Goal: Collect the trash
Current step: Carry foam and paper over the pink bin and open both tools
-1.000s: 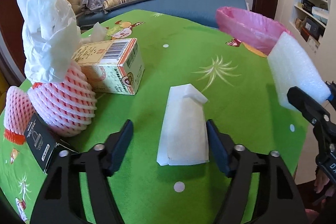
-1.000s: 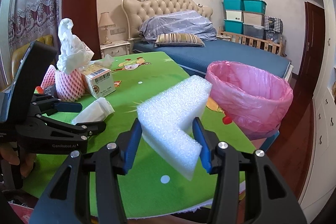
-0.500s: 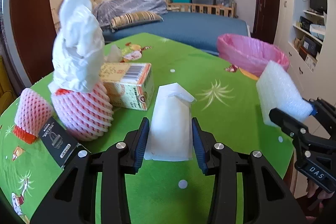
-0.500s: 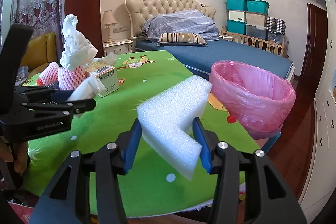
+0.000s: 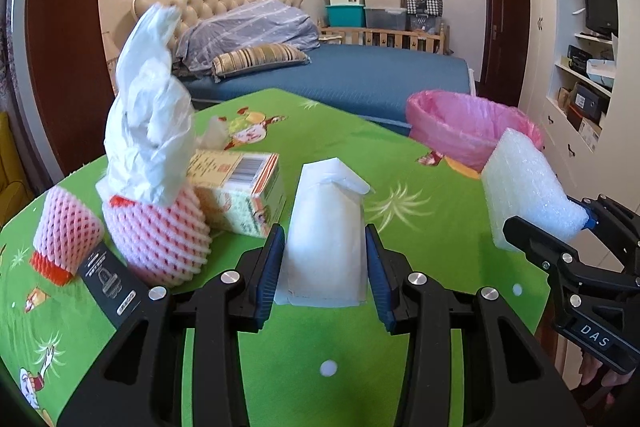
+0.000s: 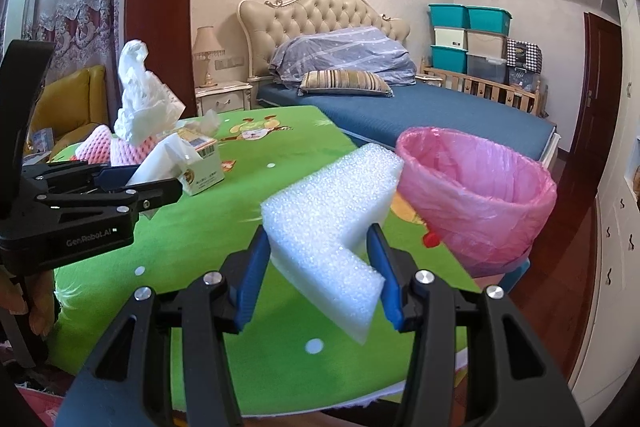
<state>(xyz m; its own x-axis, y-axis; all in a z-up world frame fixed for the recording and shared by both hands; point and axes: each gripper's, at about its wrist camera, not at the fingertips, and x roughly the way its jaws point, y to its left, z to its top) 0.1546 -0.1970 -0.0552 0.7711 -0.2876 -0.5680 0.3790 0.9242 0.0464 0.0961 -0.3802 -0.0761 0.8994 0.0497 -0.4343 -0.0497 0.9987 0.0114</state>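
Observation:
My left gripper [image 5: 325, 269] is shut on a folded white paper bag [image 5: 325, 235], held off the green table [image 5: 400, 155]. That same paper bag [image 6: 160, 163] shows between the left gripper's fingers [image 6: 120, 187] in the right wrist view. My right gripper [image 6: 316, 267] is shut on an L-shaped white foam block [image 6: 332, 223], which hangs over the table's near right part. The foam block [image 5: 524, 187] also appears at the right of the left wrist view. A bin with a pink liner [image 6: 476, 195] stands just past the table's right edge.
On the table's left lie a printed carton [image 5: 240, 191], two pink foam fruit nets [image 5: 156, 239], a white plastic bag [image 5: 148, 131] on top of one, and a small black box [image 5: 112, 287]. A blue bed [image 6: 420, 123] and stacked storage boxes [image 6: 468, 39] stand behind.
The left gripper's jaws closed on the paper bag and lifted it off the table, tilting up. The right gripper stayed still with the foam block.

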